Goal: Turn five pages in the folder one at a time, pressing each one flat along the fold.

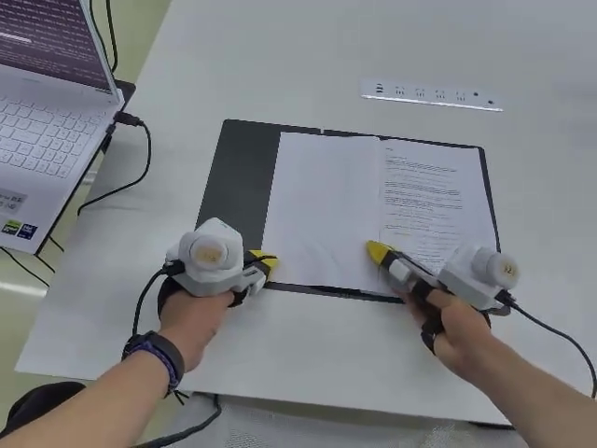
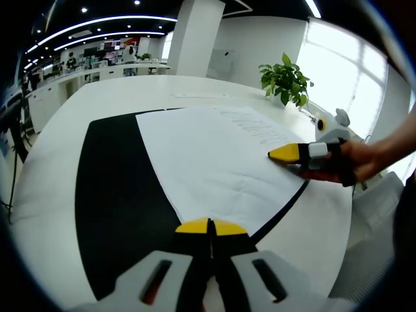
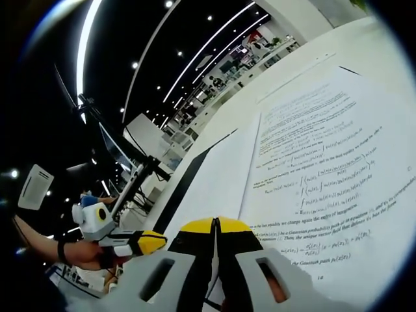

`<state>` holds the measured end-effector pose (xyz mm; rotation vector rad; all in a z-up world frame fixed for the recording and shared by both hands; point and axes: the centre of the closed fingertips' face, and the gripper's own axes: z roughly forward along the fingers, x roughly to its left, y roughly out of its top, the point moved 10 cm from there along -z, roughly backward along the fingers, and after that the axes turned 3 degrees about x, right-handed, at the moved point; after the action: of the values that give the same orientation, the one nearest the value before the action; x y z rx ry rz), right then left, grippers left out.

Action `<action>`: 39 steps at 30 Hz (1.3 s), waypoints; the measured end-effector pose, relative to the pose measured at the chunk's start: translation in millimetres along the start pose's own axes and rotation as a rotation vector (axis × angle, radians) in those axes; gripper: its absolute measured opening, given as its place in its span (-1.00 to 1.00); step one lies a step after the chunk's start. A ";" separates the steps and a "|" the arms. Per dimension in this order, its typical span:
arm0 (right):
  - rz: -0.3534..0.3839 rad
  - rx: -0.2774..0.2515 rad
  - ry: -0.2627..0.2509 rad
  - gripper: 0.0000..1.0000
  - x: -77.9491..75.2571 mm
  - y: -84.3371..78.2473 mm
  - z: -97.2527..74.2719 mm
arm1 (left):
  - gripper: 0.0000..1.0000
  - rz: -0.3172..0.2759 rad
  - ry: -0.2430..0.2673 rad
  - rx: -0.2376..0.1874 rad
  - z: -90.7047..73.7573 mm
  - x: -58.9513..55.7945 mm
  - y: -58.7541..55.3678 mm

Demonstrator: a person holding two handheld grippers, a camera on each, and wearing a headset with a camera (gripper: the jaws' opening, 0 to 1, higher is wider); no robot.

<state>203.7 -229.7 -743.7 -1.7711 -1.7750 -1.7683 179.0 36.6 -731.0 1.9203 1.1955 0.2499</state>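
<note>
L gripper [image 1: 264, 263] & R gripper [image 1: 377, 249]: fingers [image 2: 193, 226] pressed together, tips facing inward.

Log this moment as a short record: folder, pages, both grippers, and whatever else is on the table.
folder: open on table, black cover at left
left page: blank, flat
right page: printed text
left gripper: shut, at blank page's lower left corner
right gripper: shut, tips by the fold, near bottom edge
also: laptop, power strip

folder [image 1: 241, 177]: black, smooth, dull plastic | pages [image 1: 326, 210]: white thin paper | table [image 1: 280, 65]: white, smooth, dull | gripper tips [image 1: 378, 252]: shiny yellow plastic | power strip [image 1: 431, 94]: white plastic
</note>
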 end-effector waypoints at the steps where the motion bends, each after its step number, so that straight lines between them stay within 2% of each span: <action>1: -0.006 0.003 0.000 -1.00 0.3 -1.8 -1.1 | -1.00 -0.001 0.000 0.000 0.0 0.0 0.0; 8: -0.018 0.008 0.002 -1.00 2.4 -13.0 -8.9 | -1.00 0.001 -0.003 0.000 0.4 0.4 -0.3; 21: -0.019 0.018 0.005 -1.00 7.9 -24.4 -18.2 | -1.00 0.001 -0.003 -0.001 0.6 0.7 -0.4; 39: -0.006 0.036 0.000 -1.00 11.2 -28.3 -22.7 | -1.00 0.005 0.025 0.011 0.9 -1.5 1.5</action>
<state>165.8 -229.5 -745.9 -1.7531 -1.8029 -1.7271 179.7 34.5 -730.1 1.9349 1.2104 0.2712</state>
